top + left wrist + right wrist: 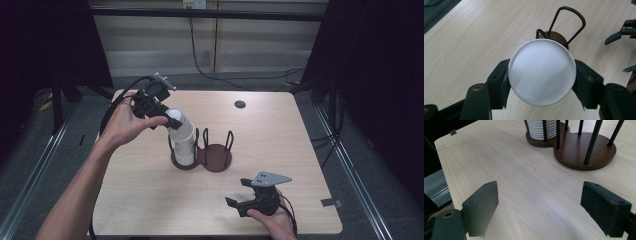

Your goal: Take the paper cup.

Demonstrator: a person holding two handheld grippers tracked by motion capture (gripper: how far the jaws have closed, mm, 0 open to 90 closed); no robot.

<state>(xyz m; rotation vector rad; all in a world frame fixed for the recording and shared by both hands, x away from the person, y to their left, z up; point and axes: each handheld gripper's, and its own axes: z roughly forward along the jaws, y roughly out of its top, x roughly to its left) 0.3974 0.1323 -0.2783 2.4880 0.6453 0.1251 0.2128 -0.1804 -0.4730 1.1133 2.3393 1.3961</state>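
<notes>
Cup stack (181, 134): white paper cups nested in a tilted column, foot in the holder's left ring, top leaning toward 11 o'clock of the table.
Holder (216, 158): dark double-ring wooden base with wire posts, at table centre; right ring empty.
Step in hand: judged to be lifting cups off the stack, out of the left ring.
Next move: likely a pull up clear of the wire posts, keeping the squeeze light so the cup wall does not crush.
Left gripper (541, 80): narrowly parted, pads pressing both sides of the top cup.
Right gripper (539, 205): jaws wide apart, holding nothing, over bare table (506, 162) at 5 o'clock of the holder.
</notes>
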